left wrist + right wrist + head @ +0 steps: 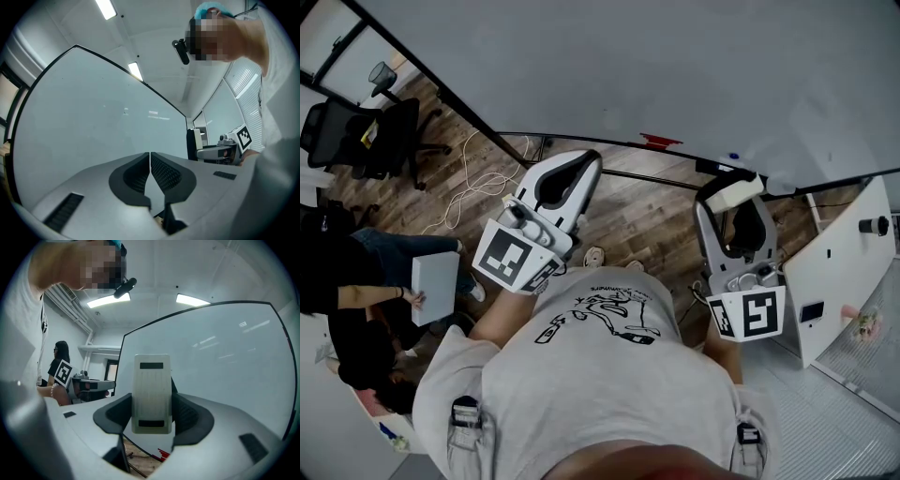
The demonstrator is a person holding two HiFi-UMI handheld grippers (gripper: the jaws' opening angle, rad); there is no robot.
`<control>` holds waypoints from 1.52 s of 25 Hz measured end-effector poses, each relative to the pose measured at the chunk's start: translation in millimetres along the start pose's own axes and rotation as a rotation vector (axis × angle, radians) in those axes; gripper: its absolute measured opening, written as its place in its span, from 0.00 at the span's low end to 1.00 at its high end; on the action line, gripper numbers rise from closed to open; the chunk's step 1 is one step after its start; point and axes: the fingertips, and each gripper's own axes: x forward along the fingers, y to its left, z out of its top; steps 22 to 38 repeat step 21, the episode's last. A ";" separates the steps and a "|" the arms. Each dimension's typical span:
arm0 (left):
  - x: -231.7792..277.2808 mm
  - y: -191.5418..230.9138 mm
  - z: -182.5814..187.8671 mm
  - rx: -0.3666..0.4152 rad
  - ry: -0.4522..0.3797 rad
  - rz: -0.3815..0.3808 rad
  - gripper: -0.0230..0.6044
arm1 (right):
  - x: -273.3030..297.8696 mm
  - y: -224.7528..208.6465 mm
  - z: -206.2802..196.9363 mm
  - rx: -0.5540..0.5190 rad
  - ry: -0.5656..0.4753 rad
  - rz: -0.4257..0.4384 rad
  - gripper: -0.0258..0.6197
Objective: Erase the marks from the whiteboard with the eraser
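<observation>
Two views disagree on detail: the head view shows only the top of the eraser (734, 193) at right of centre, just below the whiteboard (675, 66), while the right gripper view shows it upright, with the right gripper (151, 401) jaws clamped on its two sides. The left gripper (150, 159), raised toward the board left of centre, has its jaws pressed together at the tips with nothing between them. A red mark (660, 142) sits at the board's lower edge, between the grippers
</observation>
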 end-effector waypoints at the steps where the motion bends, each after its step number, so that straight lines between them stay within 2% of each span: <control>1: -0.3 -0.5 0.8 -0.001 -0.002 0.001 0.08 | -0.6 -0.3 0.4 0.001 -0.001 -0.001 0.44; 38: -6.0 -5.8 5.5 -0.004 -0.013 -0.001 0.08 | -3.2 6.6 2.0 -0.003 -0.004 0.003 0.44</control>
